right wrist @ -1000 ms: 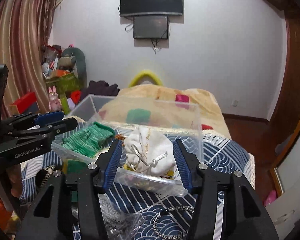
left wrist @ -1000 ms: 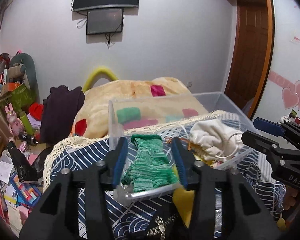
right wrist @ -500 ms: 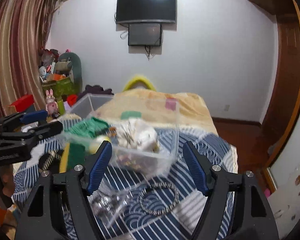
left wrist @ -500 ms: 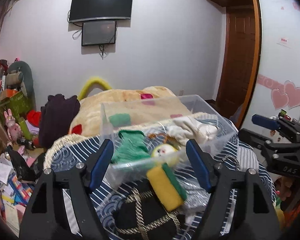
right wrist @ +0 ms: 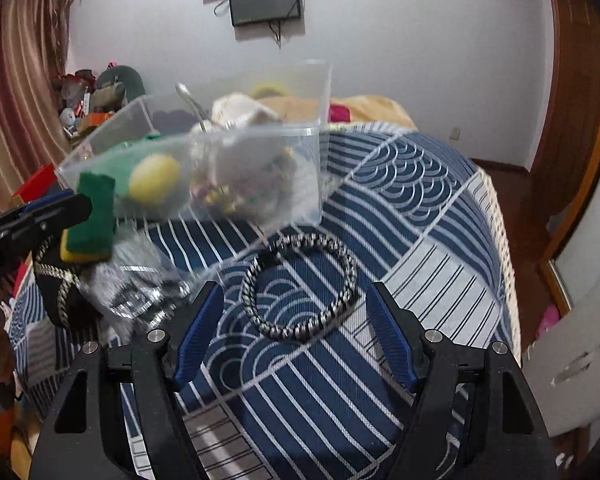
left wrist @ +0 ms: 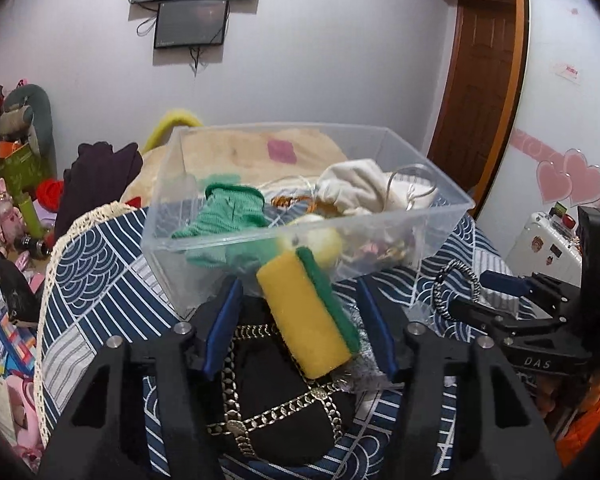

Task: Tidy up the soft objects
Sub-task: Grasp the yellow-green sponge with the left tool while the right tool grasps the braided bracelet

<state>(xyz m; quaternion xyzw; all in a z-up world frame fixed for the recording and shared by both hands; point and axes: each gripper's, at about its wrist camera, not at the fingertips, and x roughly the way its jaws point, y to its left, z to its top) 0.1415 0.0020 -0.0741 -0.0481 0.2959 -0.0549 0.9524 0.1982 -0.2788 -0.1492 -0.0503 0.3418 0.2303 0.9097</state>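
Both jaws stand apart, empty. The sponge [left wrist: 306, 312] lies between the left gripper [left wrist: 300, 322] jaws, likely next for the bin [left wrist: 228, 240] ahead. The bracelet [right wrist: 300, 286] sits just ahead of the right gripper [right wrist: 296, 336] jaws; the blurred bin contents are hard to name.

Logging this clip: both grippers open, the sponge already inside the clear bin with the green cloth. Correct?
Not quite. The sponge lies outside the bin, on the bed before it, as the left wrist view shows. Both grippers are open, and the green cloth is inside.
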